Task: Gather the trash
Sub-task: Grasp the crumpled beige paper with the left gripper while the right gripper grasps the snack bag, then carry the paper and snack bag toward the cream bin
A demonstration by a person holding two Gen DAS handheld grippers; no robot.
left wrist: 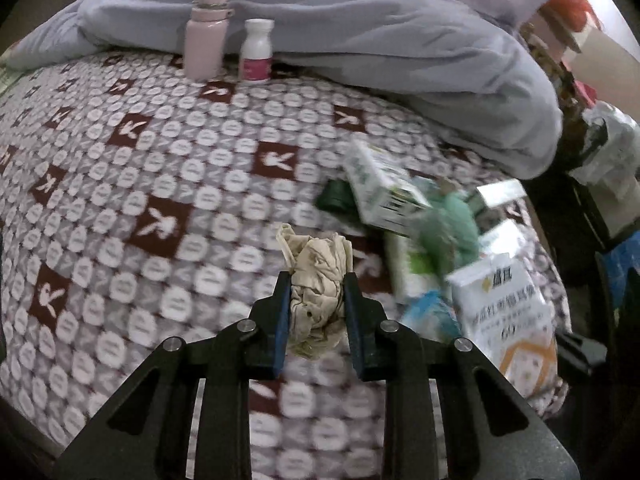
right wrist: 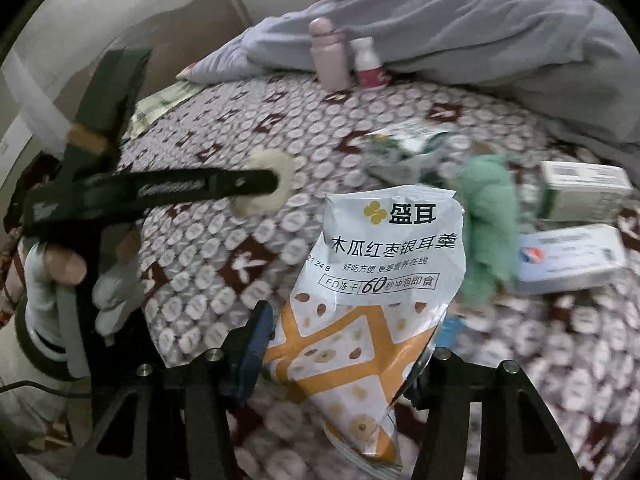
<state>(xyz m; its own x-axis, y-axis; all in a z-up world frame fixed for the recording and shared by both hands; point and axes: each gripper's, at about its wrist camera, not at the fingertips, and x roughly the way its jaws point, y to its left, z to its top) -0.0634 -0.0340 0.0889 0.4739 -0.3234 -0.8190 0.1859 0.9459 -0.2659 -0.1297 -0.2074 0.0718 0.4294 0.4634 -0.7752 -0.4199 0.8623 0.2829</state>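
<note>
Above the patterned bedspread (left wrist: 120,200), the left gripper (left wrist: 316,280) clamps a crumpled beige tissue wad (left wrist: 316,276); the right gripper (right wrist: 340,344) pinches a white-and-orange foil snack pouch (right wrist: 384,264), other litter lying far-right.

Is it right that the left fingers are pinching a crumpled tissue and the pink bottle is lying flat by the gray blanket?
Not quite. The pink bottle stands upright by the gray blanket, next to a small white bottle; the left wrist view shows this. The rest holds: the left gripper is pinching a crumpled tissue.
</note>
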